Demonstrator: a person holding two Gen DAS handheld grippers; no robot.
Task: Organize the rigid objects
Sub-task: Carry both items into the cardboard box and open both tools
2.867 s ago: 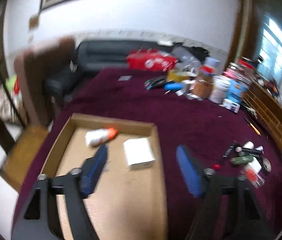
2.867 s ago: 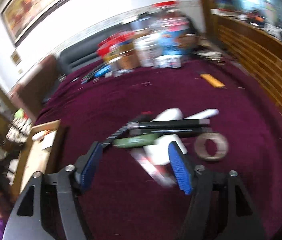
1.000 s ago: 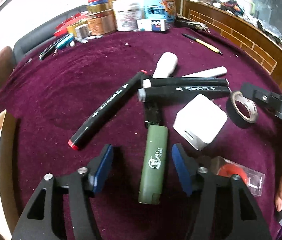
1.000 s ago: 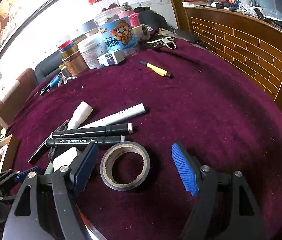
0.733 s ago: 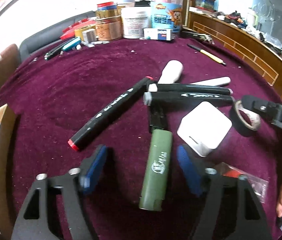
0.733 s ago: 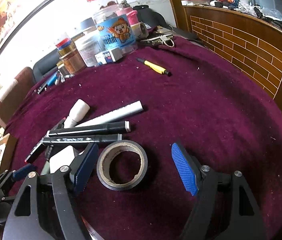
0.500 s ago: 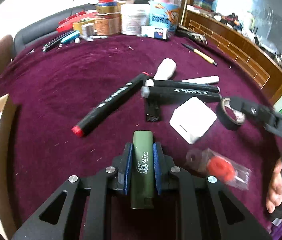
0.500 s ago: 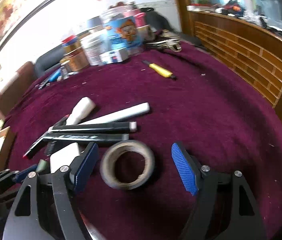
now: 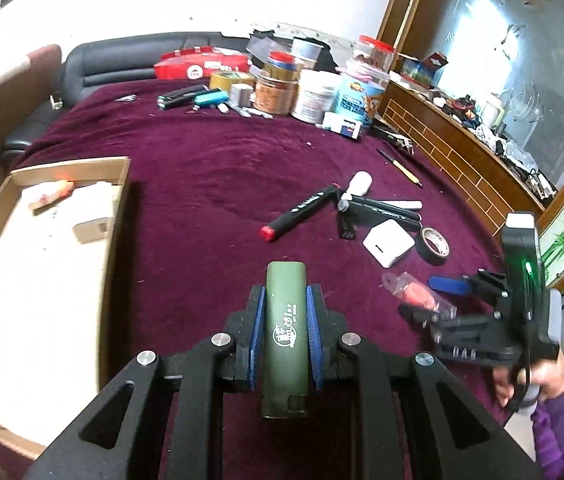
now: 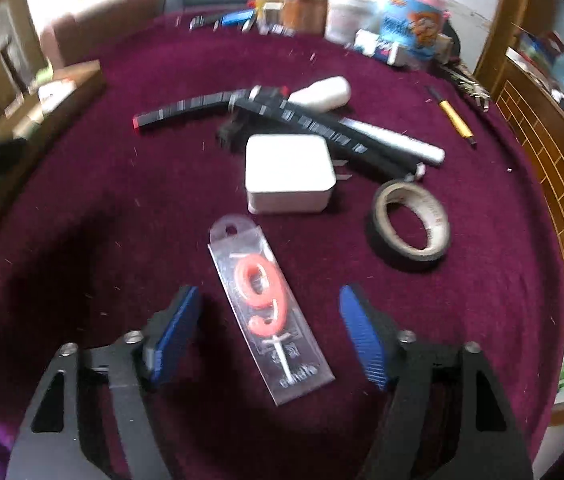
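Now green lighter [image 9: 285, 332] clamped in left gripper [image 9: 284, 322], above cloth

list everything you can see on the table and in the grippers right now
green lighter: 1, olive green, clamped in the left gripper
number 9 candle: 1, pink, in a clear pack, between the right gripper's open fingers
charger block: 1, white, mid cloth
tape roll: 1, black, right of the charger block
black markers: three at least, behind the charger block
cardboard tray: 1, brown, left
jars and tins: several, far edge
left gripper: shut
right gripper: open, jaws just closing in
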